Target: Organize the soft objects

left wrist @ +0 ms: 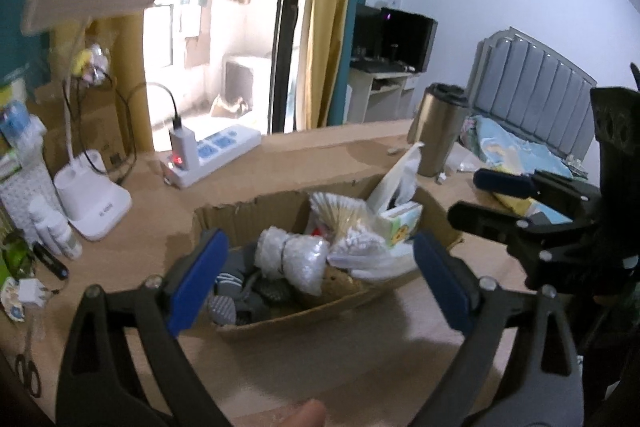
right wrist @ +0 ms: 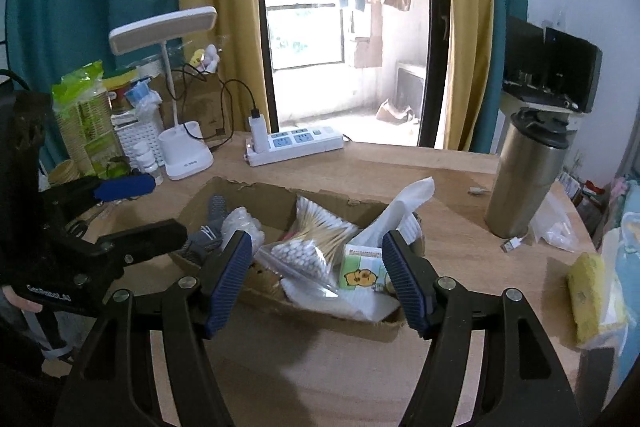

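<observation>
A shallow cardboard box (left wrist: 248, 205) (right wrist: 264, 191) sits on the wooden table and holds soft items: grey socks (left wrist: 240, 287) (right wrist: 208, 231), a white bundle (left wrist: 292, 255), a bag of cotton swabs (left wrist: 340, 215) (right wrist: 316, 239), a tissue pack (left wrist: 400, 223) (right wrist: 362, 267) with a tissue sticking up, and white pads. My left gripper (left wrist: 320, 283) is open and empty just above the box's near side. My right gripper (right wrist: 316, 279) is open and empty over the box's near edge; it also shows in the left wrist view (left wrist: 480, 199).
A yellow sponge (right wrist: 586, 291) lies at the right of the table. A steel tumbler (right wrist: 524, 171) (left wrist: 436, 131) stands behind the box at right. A power strip (right wrist: 296, 143) (left wrist: 212, 151), a white desk lamp (right wrist: 184, 151) (left wrist: 92, 203) and packaged clutter (right wrist: 92, 115) line the back left. Scissors (left wrist: 28, 371) lie at left.
</observation>
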